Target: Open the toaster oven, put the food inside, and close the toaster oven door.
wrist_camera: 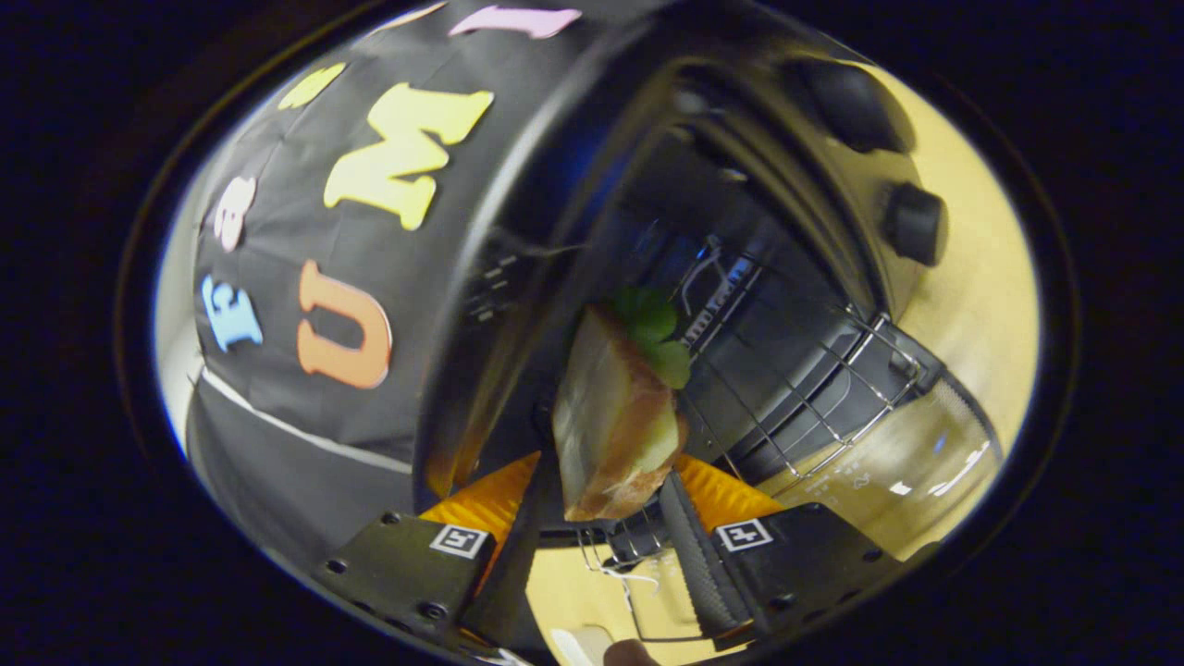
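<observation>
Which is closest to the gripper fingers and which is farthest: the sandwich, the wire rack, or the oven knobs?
1. Sandwich: clamped between the gripper fingers.
2. Wire rack: just ahead, pulled out over the open glass door.
3. Oven knobs: farthest, on the toaster oven's front panel.

One fisheye camera is riding on the tool [606, 518] and looking forward along its two fingers [712, 569], which are framing the near part of the view. It is facing straight into the open toaster oven [740, 305] at very close range, rolled well off level, so the oven is leaning across the view. The oven's wire rack [814, 398] and lowered glass door [916, 472] are lying just ahead of the fingers; yellow bench [980, 305] is showing beyond the oven.
</observation>
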Available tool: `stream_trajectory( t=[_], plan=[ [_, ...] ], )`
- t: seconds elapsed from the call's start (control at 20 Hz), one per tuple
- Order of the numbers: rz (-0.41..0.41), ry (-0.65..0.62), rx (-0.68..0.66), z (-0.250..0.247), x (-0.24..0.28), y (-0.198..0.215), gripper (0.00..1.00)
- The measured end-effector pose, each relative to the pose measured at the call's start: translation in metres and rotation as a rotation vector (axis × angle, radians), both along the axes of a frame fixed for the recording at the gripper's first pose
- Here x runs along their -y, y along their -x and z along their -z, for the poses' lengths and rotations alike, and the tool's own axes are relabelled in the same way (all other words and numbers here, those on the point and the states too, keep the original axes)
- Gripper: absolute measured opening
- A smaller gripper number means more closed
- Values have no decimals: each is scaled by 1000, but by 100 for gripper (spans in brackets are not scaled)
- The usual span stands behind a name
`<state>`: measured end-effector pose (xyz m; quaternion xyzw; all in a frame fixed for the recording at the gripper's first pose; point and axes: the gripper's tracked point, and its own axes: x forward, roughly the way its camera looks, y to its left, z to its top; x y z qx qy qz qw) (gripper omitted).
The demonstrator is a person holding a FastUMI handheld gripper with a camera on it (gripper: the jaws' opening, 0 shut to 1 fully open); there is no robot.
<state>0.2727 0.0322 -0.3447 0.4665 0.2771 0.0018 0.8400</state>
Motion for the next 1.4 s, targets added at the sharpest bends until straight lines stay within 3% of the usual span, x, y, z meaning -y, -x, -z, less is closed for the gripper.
stream_trajectory(
  t=[0.05,0.35,0.85,1.2,1.4],
  plan=[
    [-20,53,-15,0,2,5,81],
    [-159,369,-81,-5,8,47,81],
    [-342,750,10,-52,-17,161,90],
    [-334,833,-10,-39,-17,236,90],
    [-319,870,-39,-11,-1,240,90]
  ],
)
